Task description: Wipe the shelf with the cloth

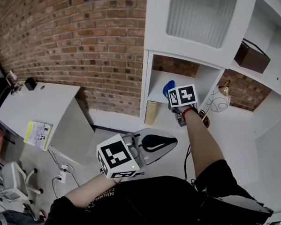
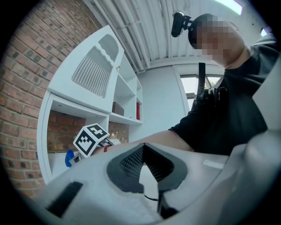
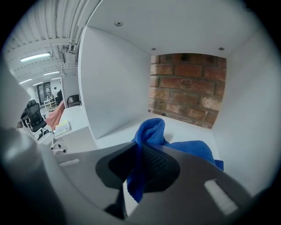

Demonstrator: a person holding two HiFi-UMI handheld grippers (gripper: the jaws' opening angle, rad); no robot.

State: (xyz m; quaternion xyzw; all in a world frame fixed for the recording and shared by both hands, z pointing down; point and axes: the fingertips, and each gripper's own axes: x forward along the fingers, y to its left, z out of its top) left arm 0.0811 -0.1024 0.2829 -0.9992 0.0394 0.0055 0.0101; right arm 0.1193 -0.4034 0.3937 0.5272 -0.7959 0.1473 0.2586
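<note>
Red brick wall (image 1: 80, 42) seen at the back, white desk (image 1: 36, 103) set at the left, white wheeled chair (image 1: 12, 182) on pale grey floor (image 1: 108, 130), ribbed ceiling (image 3: 39, 30) lit by strip lights (image 3: 37, 57), bright window (image 2: 191, 88) glimpsed beyond

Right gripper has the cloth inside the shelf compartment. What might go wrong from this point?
1. The right gripper pinches only a fold of the blue cloth, and the rest sits bunched on the shelf. It might slip free, or wipe only a narrow strip.
2. The compartment looks tight, with the side wall close by. A wide sweep could knock the gripper against it.
</note>
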